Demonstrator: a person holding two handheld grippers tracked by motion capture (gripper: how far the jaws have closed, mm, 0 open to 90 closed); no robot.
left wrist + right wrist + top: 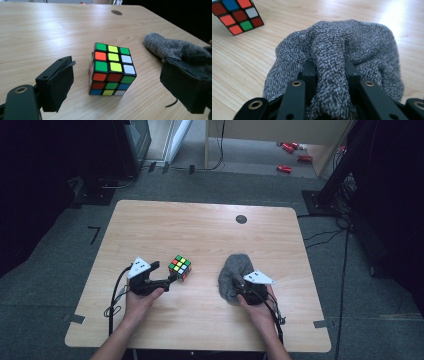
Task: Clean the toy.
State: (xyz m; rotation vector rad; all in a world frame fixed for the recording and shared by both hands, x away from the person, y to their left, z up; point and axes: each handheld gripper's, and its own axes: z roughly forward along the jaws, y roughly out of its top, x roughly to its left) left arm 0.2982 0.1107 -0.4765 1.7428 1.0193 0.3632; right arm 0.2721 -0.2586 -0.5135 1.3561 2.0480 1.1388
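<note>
From the high view, a pale wooden table (200, 235) with rounded corners stands on grey carpet. The left gripper (167, 272), black with a grey three-cornered plate on top, is held in the person's left hand (137, 302) near the table's front left. Just beyond its tips sits a multicoloured plastic puzzle cube (179, 267) with nine stickers to a face. Its jaws stand apart and point toward the cube, though at this size I cannot tell whether a tip brushes it. To the right, well apart from the cube, a rumpled grey knitted cloth (233, 275) lies on the wood, with the right gripper (243, 290) at its near edge, held by the person's right hand (257, 312). A small dark round disc (241, 219) sits in the tabletop farther back.

In the left gripper view, the two padded black jaws stand wide, one at each side of the frame, and the cube (111, 70) rests on the table between and beyond them, with neither pad on it. Its top face shows green, yellow, orange and white. The grey cloth (167, 46) lies farther off to the right.

In the right gripper view, the jaws are nearly together, clamped on a raised fold of the grey cloth (332, 75), which bunches up between them. The rest of the cloth spreads on the wood beyond. A corner of the cube (235, 15) appears at upper left.
</note>
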